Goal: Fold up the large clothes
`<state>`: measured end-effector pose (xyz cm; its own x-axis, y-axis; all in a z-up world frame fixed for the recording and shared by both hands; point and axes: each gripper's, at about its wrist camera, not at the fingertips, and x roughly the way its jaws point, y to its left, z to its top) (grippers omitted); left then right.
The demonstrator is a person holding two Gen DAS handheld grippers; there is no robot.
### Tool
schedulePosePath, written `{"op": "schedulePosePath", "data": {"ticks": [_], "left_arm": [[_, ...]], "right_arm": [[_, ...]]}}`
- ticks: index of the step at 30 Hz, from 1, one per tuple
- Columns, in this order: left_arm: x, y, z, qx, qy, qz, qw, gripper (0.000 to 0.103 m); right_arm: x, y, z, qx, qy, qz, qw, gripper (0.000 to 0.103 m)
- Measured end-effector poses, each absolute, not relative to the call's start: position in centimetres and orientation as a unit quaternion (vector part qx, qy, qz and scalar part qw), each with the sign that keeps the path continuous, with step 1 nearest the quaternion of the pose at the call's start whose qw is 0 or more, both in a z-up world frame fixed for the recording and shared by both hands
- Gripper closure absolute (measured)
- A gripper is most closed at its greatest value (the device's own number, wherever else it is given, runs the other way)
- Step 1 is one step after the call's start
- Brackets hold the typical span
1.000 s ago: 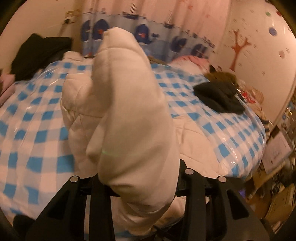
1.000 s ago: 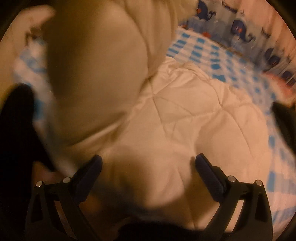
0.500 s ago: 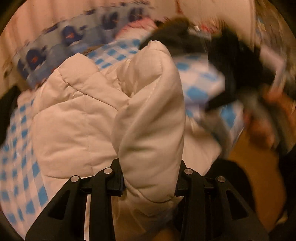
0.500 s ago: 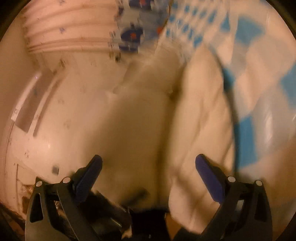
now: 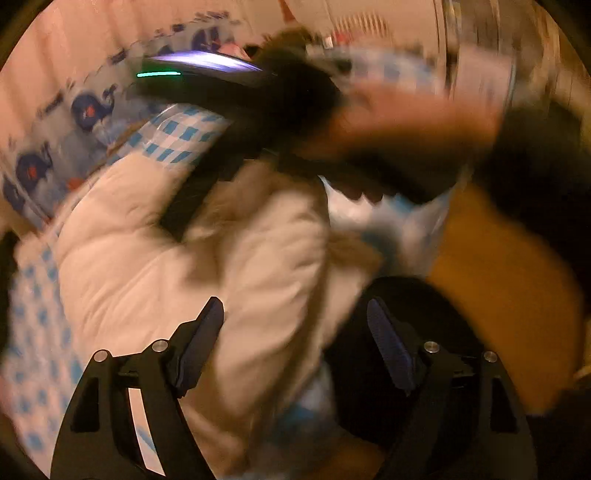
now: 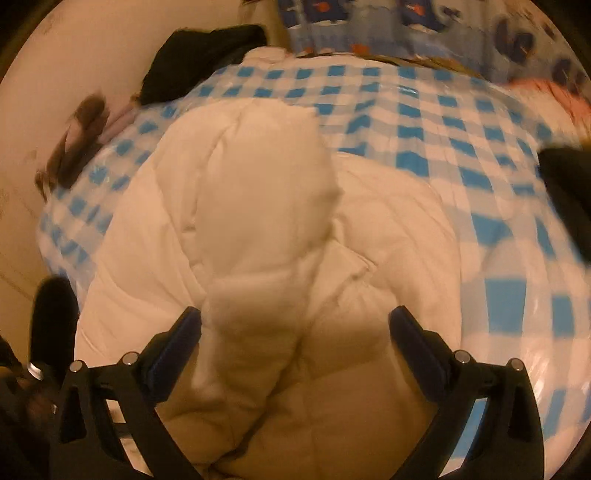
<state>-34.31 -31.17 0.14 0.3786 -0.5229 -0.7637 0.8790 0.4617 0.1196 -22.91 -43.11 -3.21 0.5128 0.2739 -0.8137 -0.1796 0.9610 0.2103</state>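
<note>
Jaws of the left gripper (image 5: 295,343) are opening, with a puffy fold of the white quilted coat (image 5: 155,266) between the dark pads but no longer pinched. Beyond them the coat lies heaped on the blue-checked sheet (image 5: 177,136), and a blurred hand (image 5: 417,114) crosses above. Jaws of the right gripper (image 6: 295,347) stand wide apart, holding nothing; the coat's padded sleeve (image 6: 258,206) runs between and ahead of them over the coat body. Farther off lie a black garment (image 6: 199,51) and the whale-print curtain (image 6: 369,26).
</note>
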Motion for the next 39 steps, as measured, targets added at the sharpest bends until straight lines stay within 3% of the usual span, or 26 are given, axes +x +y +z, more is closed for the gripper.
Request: {"op": "schedulePosePath", "data": {"ticks": [4,7,9,11,14,17,20,23,28,34,39], "left_arm": [[-27.9,-24.4,4.1,0.090,0.343,-0.407,0.842,0.024],[-21.9,-23.5,2.1,0.006,0.387,-0.393,0.834,0.024],[-20.2,-26.2,-1.1,0.037,0.431,-0.394,0.811,0.024],[-20.9,-29.6,-4.3,0.129,0.427,-0.382,0.809,0.015],[-21.0,-29.7,-4.1,0.140,0.428,-0.385,0.806,0.014],[-20.6,-29.0,-3.6,0.131,0.430,-0.400,0.799,0.013],[-21.3,-25.5,-0.7,0.076,0.410,-0.407,0.813,0.013],[-20.8,-22.2,0.6,0.002,0.388,-0.370,0.844,0.009],[-16.2,-17.5,-4.2,-0.118,0.469,-0.325,0.813,0.009],[-15.5,-17.7,-8.7,-0.203,0.499,-0.351,0.766,0.008],[-15.7,-20.1,-8.5,-0.170,0.497,-0.370,0.767,0.007]], "right_arm": [[-25.2,-44.9,-3.8,0.061,0.484,0.109,0.866,0.007],[-25.7,-44.8,-3.8,0.053,0.498,0.094,0.860,0.007],[-24.5,-44.8,-3.9,0.040,0.511,0.079,0.855,0.007],[-24.7,-45.5,-4.5,0.029,0.533,0.054,0.844,0.007],[-25.7,-47.0,-3.6,0.064,0.529,0.044,0.845,0.007],[-26.0,-48.1,-1.4,0.177,0.473,0.113,0.855,0.007],[-24.5,-45.9,-3.9,0.100,0.521,0.077,0.844,0.007],[-24.6,-46.9,-5.5,0.142,0.521,0.085,0.838,0.007],[-25.9,-48.2,-6.2,0.177,0.513,0.082,0.836,0.007],[-27.0,-47.9,-6.0,0.174,0.511,0.054,0.840,0.007],[-26.5,-49.0,-9.2,0.293,0.509,0.100,0.803,0.005]]}}
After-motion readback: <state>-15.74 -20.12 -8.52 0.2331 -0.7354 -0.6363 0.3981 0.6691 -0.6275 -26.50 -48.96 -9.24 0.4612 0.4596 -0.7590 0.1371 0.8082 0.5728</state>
